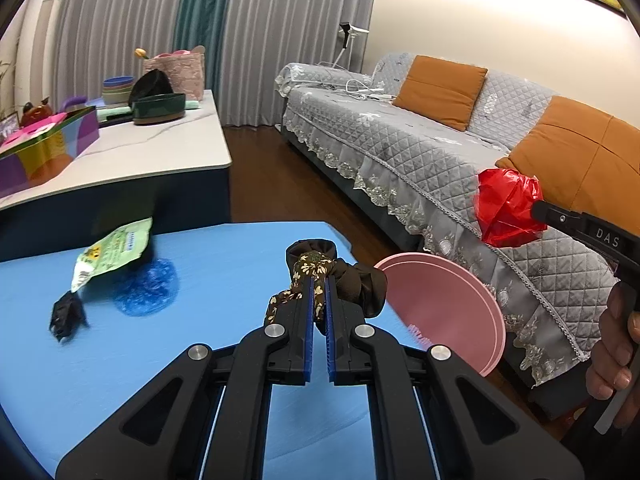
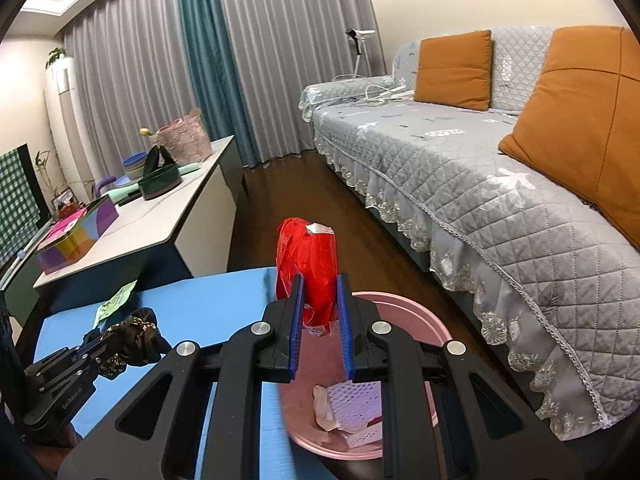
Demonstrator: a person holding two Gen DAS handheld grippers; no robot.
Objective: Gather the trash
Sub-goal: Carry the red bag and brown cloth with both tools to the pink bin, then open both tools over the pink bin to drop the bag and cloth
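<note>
Left gripper (image 1: 319,280) pinches brown cloth (image 1: 340,276) near table edge (image 1: 336,229); right gripper (image 2: 320,280) pinches red bag (image 2: 310,256) above pink bin (image 2: 432,320).

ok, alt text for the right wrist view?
The right gripper is shut on a crumpled red plastic bag, held above a pink bin that holds white foam netting and other scraps. At lower left the left gripper clamps a brown floral cloth over a blue table; a grey quilted sofa with orange cushions fills the right.

The right gripper (image 1: 532,210) bears "DAS" on its side, behind its jaws. The left gripper's (image 2: 86,346) body reads "GetRobot.AI", well behind its jaws.
</note>
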